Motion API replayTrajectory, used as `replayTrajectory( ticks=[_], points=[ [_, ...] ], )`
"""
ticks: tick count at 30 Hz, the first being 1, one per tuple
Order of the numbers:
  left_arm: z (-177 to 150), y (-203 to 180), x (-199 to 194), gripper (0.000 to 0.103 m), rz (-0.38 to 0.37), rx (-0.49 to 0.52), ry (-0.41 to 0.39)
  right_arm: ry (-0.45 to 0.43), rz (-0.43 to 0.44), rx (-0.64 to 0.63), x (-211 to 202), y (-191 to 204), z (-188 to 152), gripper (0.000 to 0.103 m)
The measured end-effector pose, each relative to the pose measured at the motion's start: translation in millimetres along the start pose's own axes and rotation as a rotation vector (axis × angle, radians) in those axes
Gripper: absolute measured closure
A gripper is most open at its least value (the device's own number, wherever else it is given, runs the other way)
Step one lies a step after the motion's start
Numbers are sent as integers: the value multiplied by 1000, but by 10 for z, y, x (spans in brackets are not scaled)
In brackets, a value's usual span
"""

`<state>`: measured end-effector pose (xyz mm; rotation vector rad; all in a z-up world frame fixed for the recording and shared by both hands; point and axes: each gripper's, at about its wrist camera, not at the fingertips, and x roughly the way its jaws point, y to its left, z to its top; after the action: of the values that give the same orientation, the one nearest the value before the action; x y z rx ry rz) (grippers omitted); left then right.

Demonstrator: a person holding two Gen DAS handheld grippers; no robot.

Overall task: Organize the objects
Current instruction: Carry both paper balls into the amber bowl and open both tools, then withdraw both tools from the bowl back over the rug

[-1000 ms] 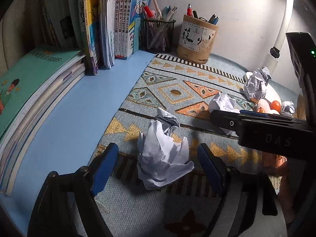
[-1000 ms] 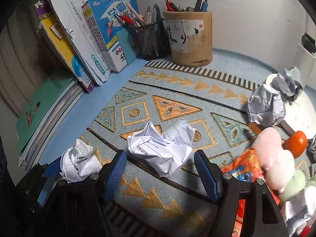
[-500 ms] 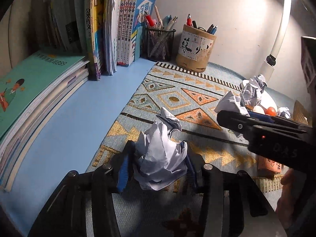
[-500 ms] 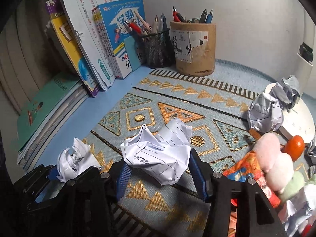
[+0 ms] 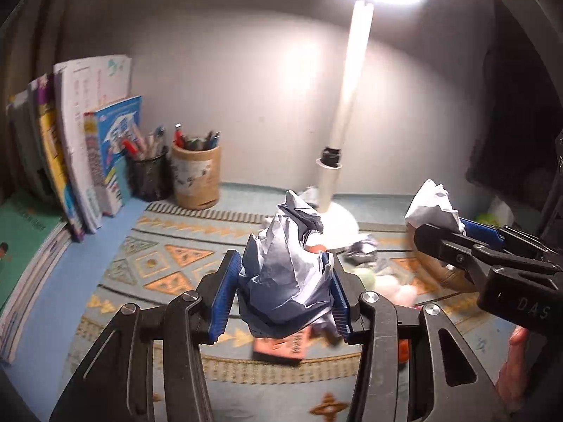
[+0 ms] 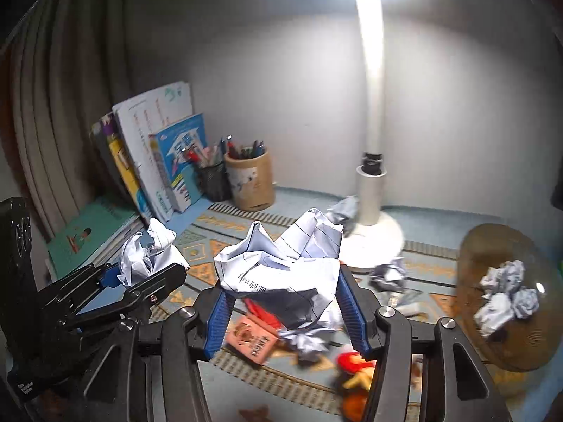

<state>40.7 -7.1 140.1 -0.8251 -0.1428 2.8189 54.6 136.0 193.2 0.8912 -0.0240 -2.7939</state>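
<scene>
My left gripper (image 5: 281, 281) is shut on a crumpled grey-white paper ball (image 5: 285, 267) and holds it above the patterned mat (image 5: 169, 256). In the right wrist view, the right gripper (image 6: 281, 299) is shut on a larger crumpled lined sheet (image 6: 278, 267), also lifted off the mat. Each gripper shows in the other's view: the right gripper (image 5: 440, 232) at the right with its white paper (image 5: 431, 207), and the left gripper (image 6: 147, 274) at the left with its ball (image 6: 147, 249). A brown round bin (image 6: 471, 242) at the right holds several crumpled papers (image 6: 506, 292).
A white desk lamp (image 6: 371, 232) stands at the back centre, lit. Loose paper balls (image 6: 388, 274), an orange card (image 6: 255, 343) and blurred toys (image 6: 355, 369) lie on the mat. Two pen holders (image 6: 251, 183) and upright books (image 6: 158, 154) line the back left.
Both grippers closed on their paper balls and lifted them off the mat. Both views have risen and swung right, bringing the lamp and the bin into sight.
</scene>
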Motion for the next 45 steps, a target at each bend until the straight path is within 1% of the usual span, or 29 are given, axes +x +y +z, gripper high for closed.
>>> replayTrajectory(
  ticks=[4, 6, 8, 11, 14, 17, 19, 22, 23, 24, 25, 26, 28, 31, 34, 36, 38, 39, 41, 43, 45],
  points=[
    [194, -726, 54, 58, -121, 59, -11, -59, -111, 79, -519, -717, 41, 49],
    [243, -1106, 123, 58, -169, 97, -3, -83, -161, 127, -737, -1092, 37, 48],
    [273, -1443, 232, 58, -209, 126, 13, -92, -205, 188, -899, -1444, 6, 48],
    [280, -1821, 430, 58, -258, 148, 48, -85, -248, 274, -1036, -1902, -80, 48],
    [247, -2074, 630, 58, -292, 152, 73, -61, -276, 320, -1050, -2221, -174, 48],
    [175, -2230, 834, 58, -313, 157, 106, -17, -302, 344, -923, -2404, -268, 48],
    [119, -2320, 947, 58, -326, 164, 134, 22, -314, 365, -817, -2519, -343, 48],
    [95, -2431, 1103, 53, -356, 169, 163, 108, -363, 378, -593, -2630, -422, 48],
    [107, -2441, 1149, 46, -382, 156, 170, 137, -379, 371, -526, -2655, -427, 48],
    [122, -2449, 1195, 27, -402, 142, 180, 157, -381, 369, -471, -2680, -449, 47],
    [133, -2444, 1229, 16, -405, 126, 191, 170, -373, 372, -431, -2704, -452, 44],
    [141, -2416, 1244, 7, -407, 102, 186, 176, -370, 381, -407, -2733, -469, 37],
    [144, -2350, 1228, 7, -399, 66, 169, 168, -377, 393, -418, -2776, -498, 35],
    [147, -2255, 1185, 7, -381, 67, 169, 153, -390, 385, -487, -2775, -524, 35],
    [163, -2098, 1087, 7, -362, 42, 159, 135, -389, 378, -560, -2715, -528, 35],
    [168, -1934, 959, 7, -349, 17, 140, 126, -391, 379, -608, -2652, -528, 35],
    [176, -1742, 778, 7, -324, 19, 123, 114, -373, 372, -661, -2557, -514, 35],
    [178, -1636, 668, 7, -304, 30, 105, 111, -360, 363, -688, -2495, -504, 35],
    [178, -1379, 426, 7, -239, 40, 62, 97, -337, 342, -743, -2352, -483, 35],
    [191, -1079, 182, 7, -179, 29, 23, 83, -307, 332, -777, -2197, -450, 35],
    [200, -778, -58, 7, -128, 7, -18, 67, -254, 327, -780, -2028, -413, 35]
  ],
)
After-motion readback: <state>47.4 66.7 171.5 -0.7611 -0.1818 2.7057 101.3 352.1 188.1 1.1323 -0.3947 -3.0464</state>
